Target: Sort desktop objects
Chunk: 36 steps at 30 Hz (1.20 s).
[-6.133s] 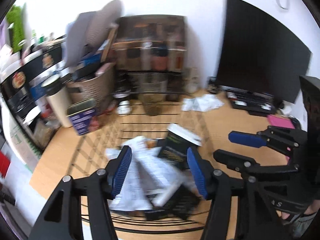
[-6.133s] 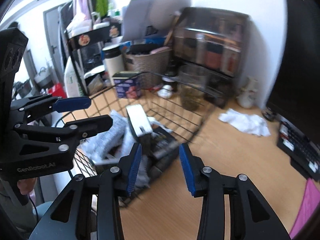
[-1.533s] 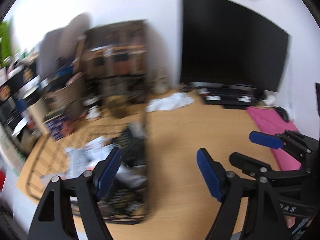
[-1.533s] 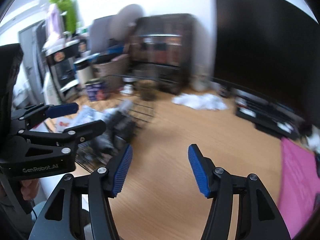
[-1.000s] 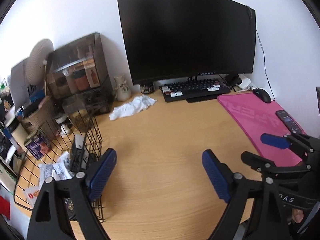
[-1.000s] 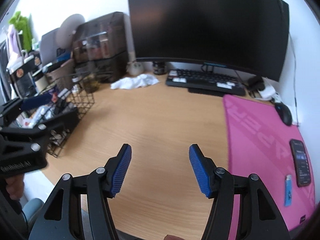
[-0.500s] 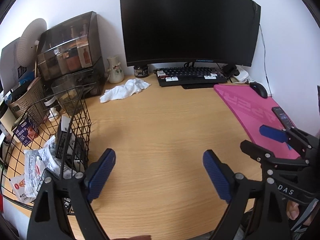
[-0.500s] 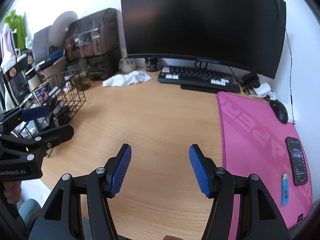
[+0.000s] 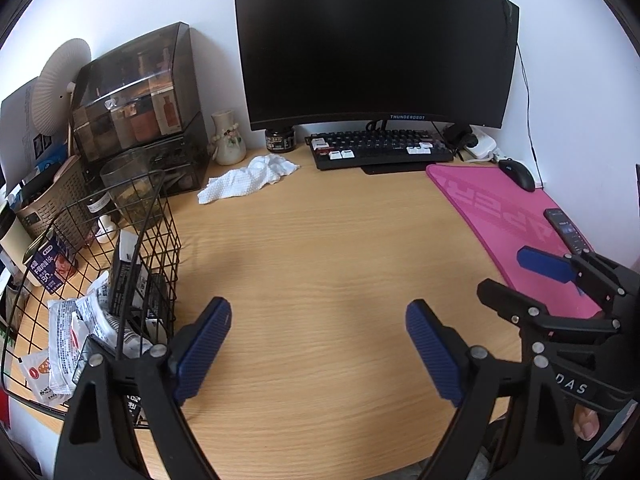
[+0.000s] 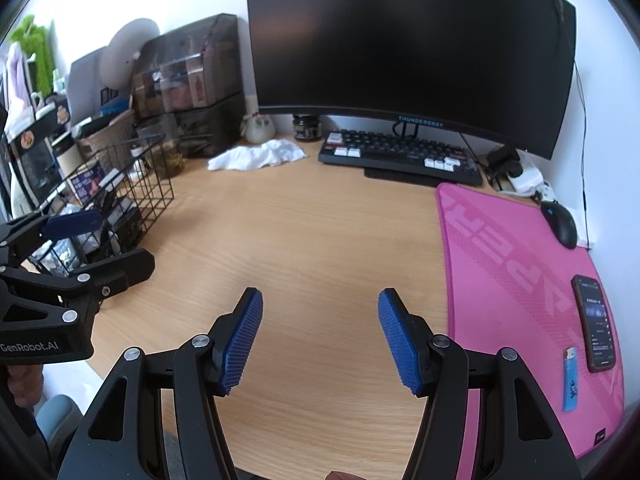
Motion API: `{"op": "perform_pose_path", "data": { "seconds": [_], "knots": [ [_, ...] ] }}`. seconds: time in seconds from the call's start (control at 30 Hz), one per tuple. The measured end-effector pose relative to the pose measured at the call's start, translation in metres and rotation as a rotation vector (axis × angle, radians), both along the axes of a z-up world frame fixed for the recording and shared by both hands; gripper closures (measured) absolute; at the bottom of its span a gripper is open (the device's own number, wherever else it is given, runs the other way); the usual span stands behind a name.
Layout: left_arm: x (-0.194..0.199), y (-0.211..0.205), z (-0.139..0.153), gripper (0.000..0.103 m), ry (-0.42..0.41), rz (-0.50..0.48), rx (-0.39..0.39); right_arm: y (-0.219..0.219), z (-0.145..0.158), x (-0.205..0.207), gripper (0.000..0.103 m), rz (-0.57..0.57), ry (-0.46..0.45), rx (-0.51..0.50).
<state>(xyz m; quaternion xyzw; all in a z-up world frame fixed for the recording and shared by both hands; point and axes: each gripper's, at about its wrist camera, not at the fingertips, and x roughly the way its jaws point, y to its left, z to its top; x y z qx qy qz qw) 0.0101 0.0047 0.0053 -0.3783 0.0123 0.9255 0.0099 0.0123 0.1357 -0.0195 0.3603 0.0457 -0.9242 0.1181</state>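
A black wire basket (image 9: 160, 216) stands at the desk's left edge, holding several packets and a dark box (image 9: 124, 276); it also shows in the right wrist view (image 10: 156, 176). My left gripper (image 9: 316, 344) is open and empty above the bare wooden desk, just right of the basket. My right gripper (image 10: 320, 332) is open and empty over the desk's front middle, left of the pink mat (image 10: 516, 280). A crumpled white cloth (image 9: 248, 178) lies near the monitor. A phone (image 10: 596, 320) and a blue lighter (image 10: 570, 384) lie on the mat.
A black monitor (image 9: 372, 44) and keyboard (image 9: 380, 152) stand at the back. A smoky organiser box (image 9: 136, 100), a small vase (image 9: 228, 140), a dark jar (image 9: 280, 140) and a glass (image 9: 128, 184) crowd the back left. A mouse (image 10: 560, 224) sits on the mat's far corner.
Both grippers swung right, away from above the basket, and now face the monitor and desk. Over the last half second the views barely shift. Both stay open.
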Motion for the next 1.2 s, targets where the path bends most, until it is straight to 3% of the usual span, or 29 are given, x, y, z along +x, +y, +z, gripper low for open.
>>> {"op": "perform_pose_path", "data": {
  "seconds": [1.2],
  "knots": [
    [-0.0013,0.0041,-0.0039,0.014,-0.025,-0.019,-0.002,-0.0083,0.001,0.004,0.043,0.018,0.0,0.007]
  ]
}}
